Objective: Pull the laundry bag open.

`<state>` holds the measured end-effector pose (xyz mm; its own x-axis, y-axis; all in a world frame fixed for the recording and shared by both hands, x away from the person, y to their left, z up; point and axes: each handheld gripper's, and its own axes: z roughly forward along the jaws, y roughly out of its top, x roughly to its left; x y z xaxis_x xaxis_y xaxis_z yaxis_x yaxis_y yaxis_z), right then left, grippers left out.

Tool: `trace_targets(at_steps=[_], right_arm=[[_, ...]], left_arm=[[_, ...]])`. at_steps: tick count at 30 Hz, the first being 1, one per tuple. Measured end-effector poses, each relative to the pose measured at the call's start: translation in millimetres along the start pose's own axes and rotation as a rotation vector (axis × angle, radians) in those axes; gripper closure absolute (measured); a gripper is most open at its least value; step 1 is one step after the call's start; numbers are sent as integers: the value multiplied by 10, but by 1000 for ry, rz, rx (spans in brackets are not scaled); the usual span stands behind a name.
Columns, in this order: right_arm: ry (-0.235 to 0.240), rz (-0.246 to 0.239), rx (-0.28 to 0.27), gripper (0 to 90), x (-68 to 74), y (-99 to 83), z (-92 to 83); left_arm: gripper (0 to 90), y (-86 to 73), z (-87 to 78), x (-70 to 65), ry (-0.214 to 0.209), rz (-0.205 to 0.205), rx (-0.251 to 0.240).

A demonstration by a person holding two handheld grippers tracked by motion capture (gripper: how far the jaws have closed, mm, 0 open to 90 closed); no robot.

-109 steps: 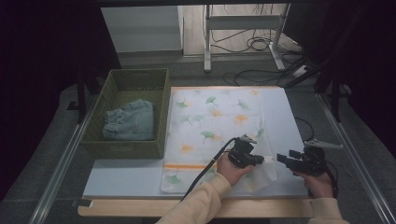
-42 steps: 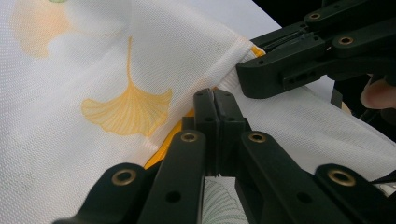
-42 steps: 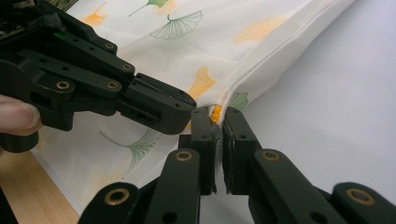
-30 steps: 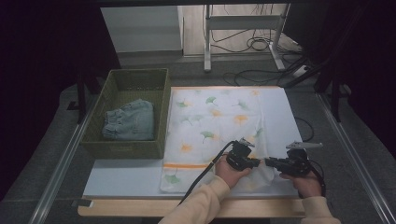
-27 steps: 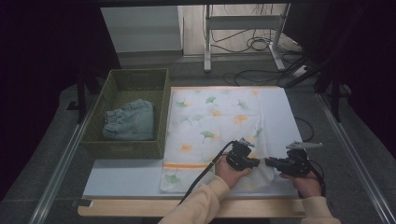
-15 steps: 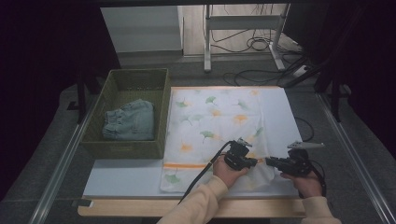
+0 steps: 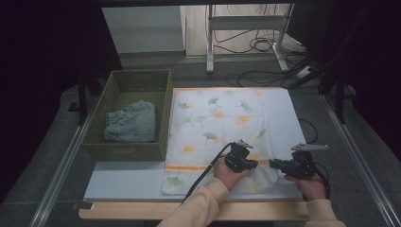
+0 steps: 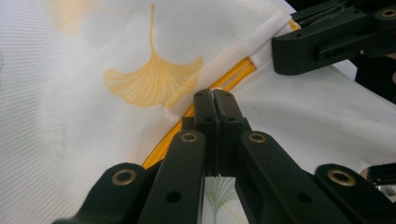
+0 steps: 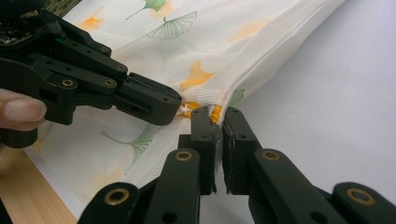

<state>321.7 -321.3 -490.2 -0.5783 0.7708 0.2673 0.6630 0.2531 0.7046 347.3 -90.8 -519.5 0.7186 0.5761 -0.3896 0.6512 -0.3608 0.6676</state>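
Table [image 7: 132, 182]: held the cloth on its pale top; lay wide and flat, with a wooden front edge nearest the person.
Cloth [image 7: 227, 118]: lay spread over the right part of the table, just beside the basket; white, with green and orange leaf prints and an orange stripe near the front; was pinched up at its front right part.
Basket [image 7: 163, 113]: stood left of the cloth, touching or almost touching its edge; green and woven.
Jeans [image 7: 131, 122]: lay folded inside the basket, well apart from the pinched part of the cloth.
Left gripper [image 8: 214, 100]: clamped tight on a fold of the cloth, right by the orange stripe.
Right gripper [image 9: 215, 116]: squeezed on the cloth edge where the orange stripe ended, very near the left gripper.
Good way, as a guess: lift both grips together and level, keep the edge tight between them, then carry it away from the front so the cloth folds flat.
Watch out, as a guess: grips so near each other could bump, and only thin cloth sat in them, so a hard pull could slip it out.
In the way: basket wall beside the cloth's left edge; gripper cable [image 7: 203, 175] trailing across the front of the cloth.
Floor cables [image 7: 257, 45]: lay far beyond the cloth, not in the way.
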Motion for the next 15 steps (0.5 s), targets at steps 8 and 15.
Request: trace_targets(at_steps=[8, 15], right_arm=[[1, -1, -1, 839, 2, 3, 1], [-3, 1, -3, 839, -6, -2, -1]], left_arm=[[900, -16, -17, 22, 6, -4, -2], [900, -37, -46, 64, 14, -8, 0]])
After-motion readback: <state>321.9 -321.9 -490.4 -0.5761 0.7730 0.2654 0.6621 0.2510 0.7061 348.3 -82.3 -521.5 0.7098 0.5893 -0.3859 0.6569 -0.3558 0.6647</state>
